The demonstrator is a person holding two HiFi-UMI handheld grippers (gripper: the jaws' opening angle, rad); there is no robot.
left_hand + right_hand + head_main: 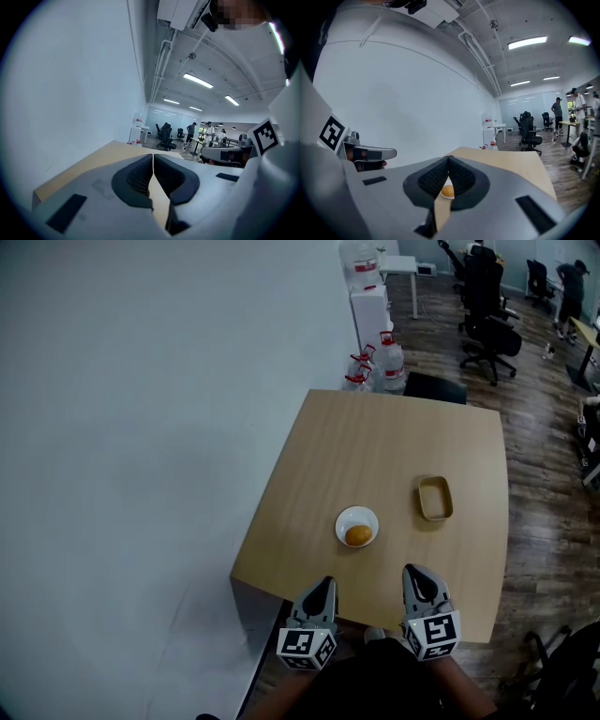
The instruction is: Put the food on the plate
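Note:
A round orange piece of food lies in a small white plate on the wooden table, near its front edge. My left gripper hovers at the table's front edge, just short and left of the plate; its jaws meet at the tips with nothing between them. My right gripper is beside it, short and right of the plate, also shut and empty. In the right gripper view, the food shows through the gap behind the closed tips.
A tan rectangular container sits empty on the table to the right of the plate. A white wall runs along the left. Water jugs stand past the table's far edge. Office chairs and people are farther back.

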